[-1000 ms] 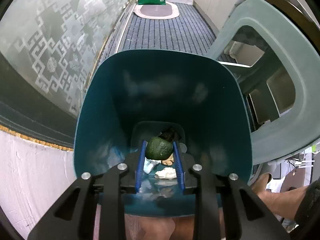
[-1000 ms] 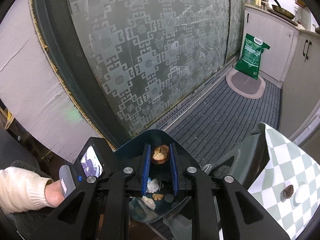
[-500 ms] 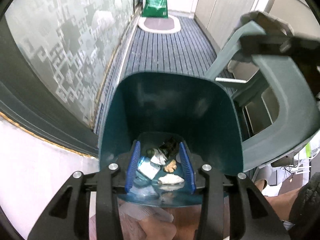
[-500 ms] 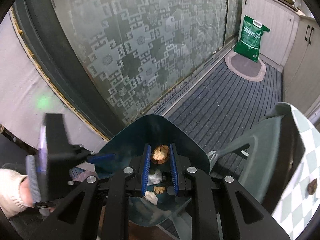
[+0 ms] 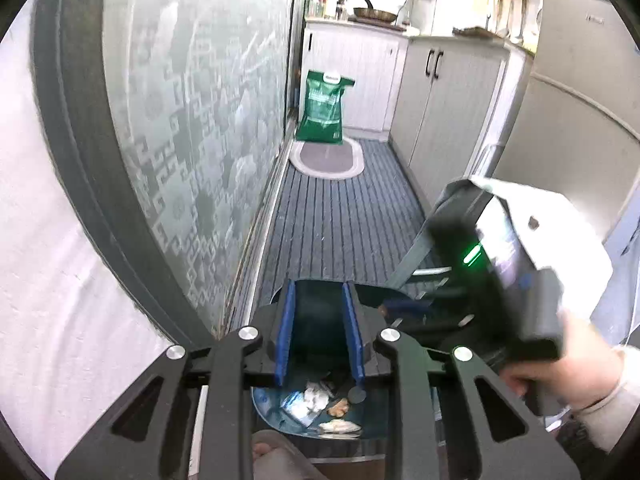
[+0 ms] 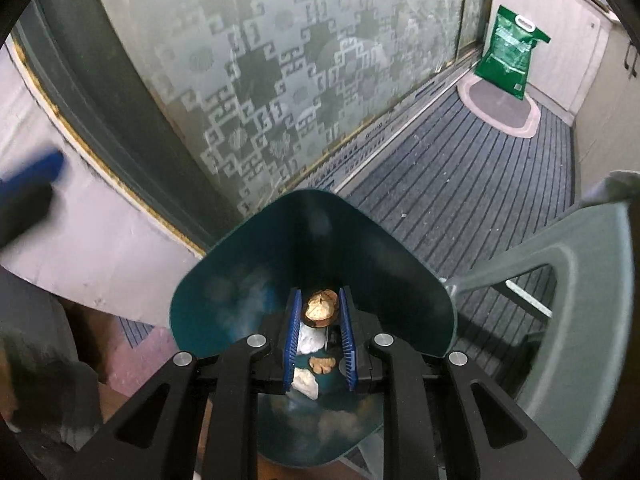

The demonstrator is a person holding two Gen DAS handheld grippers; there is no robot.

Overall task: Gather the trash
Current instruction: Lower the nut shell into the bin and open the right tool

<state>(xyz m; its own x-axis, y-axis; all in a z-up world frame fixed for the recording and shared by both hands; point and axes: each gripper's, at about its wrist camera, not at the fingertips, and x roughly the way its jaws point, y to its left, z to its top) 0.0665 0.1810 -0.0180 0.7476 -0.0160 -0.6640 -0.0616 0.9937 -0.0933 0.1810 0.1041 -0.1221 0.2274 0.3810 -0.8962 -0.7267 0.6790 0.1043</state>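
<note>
A teal trash bin (image 6: 248, 280) stands on the floor below both grippers; it also shows in the left wrist view (image 5: 264, 400). Paper scraps (image 5: 308, 400) and nut bits lie at its bottom. My right gripper (image 6: 319, 312) is shut on a brown walnut shell (image 6: 320, 307) and holds it over the bin's mouth. My left gripper (image 5: 319, 316) is open and empty, raised above the bin. The right gripper's body (image 5: 492, 256) shows blurred at the right of the left wrist view.
A frosted patterned glass door (image 6: 280, 80) runs along the left. A grey striped mat (image 5: 340, 220) leads to an oval rug and a green bag (image 5: 325, 108). A grey-green plastic chair (image 6: 580, 280) stands right of the bin. Cabinets (image 5: 440, 112) line the right.
My left gripper let go of a green round object into the bin, opened, and lifted up and away. The right gripper stays over the bin with the walnut shell.
</note>
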